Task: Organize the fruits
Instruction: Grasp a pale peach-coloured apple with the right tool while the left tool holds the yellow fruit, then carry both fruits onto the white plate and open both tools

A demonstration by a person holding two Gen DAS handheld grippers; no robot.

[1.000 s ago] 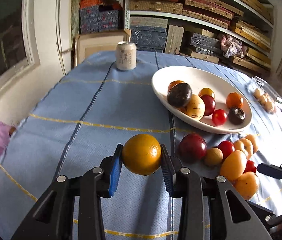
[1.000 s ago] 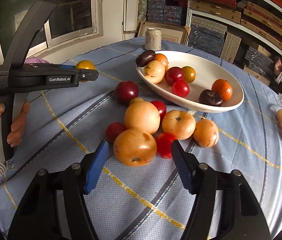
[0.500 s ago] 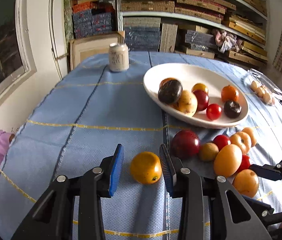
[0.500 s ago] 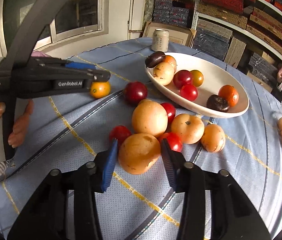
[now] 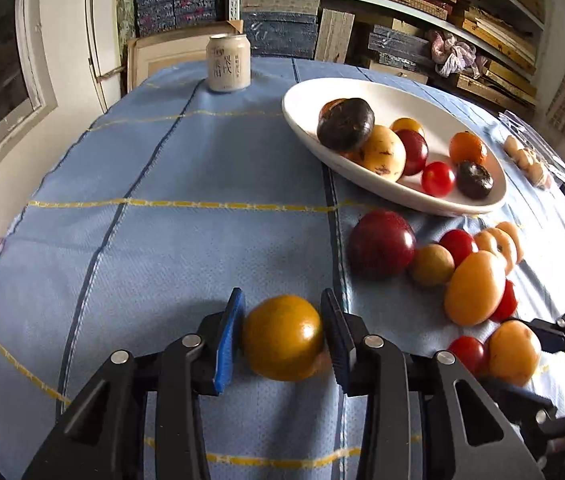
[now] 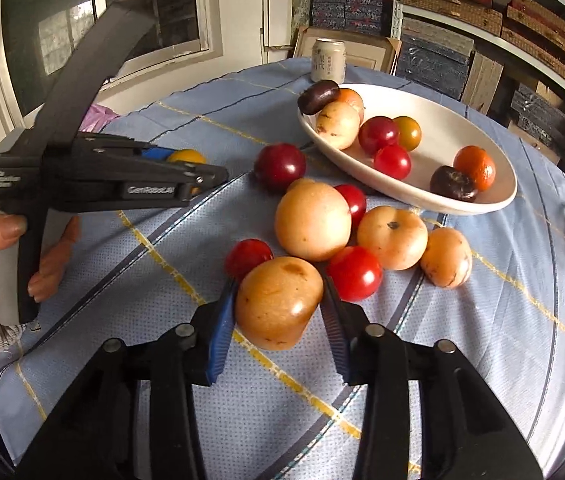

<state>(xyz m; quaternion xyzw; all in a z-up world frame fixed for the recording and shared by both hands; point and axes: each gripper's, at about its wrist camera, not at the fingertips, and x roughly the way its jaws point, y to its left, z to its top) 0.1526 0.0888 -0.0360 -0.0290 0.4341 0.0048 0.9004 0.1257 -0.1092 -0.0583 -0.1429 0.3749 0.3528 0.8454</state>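
- Right claw (image 6: pixel 279 285) first: how set?
- Just been closing, now clamped narrow on a tan fruit (image 6: pixel 278 304), with a pad on each flank. Working at the edge of the loose heap farthest from the white dish (image 6: pixel 442 120).
- Why pick that one?
- Probably for being outermost from the dish, so reachable without shoving the rest. Worth minding the red tomato (image 6: pixel 354 272) pressed against its dish-facing side, though.
- And the left claw (image 5: pixel 282 296)?
- Narrow as well, hugging a small orange (image 5: pixel 282 336) between the pads. Impossible to say whether pressing or merely alongside. Seemingly low on the tabletop (image 5: pixel 162 240), well apart from the dish and clear of the heap.
- Any reason for being out there?
- Perhaps keeping the orange separate from the heap; only a guess.
- Much left to do?
- Plenty, judging by the heap lying just beside the dish's near rim, with only several pieces inside. Nothing to do with the drink can (image 5: pixel 228 64) beyond the dish's far end.
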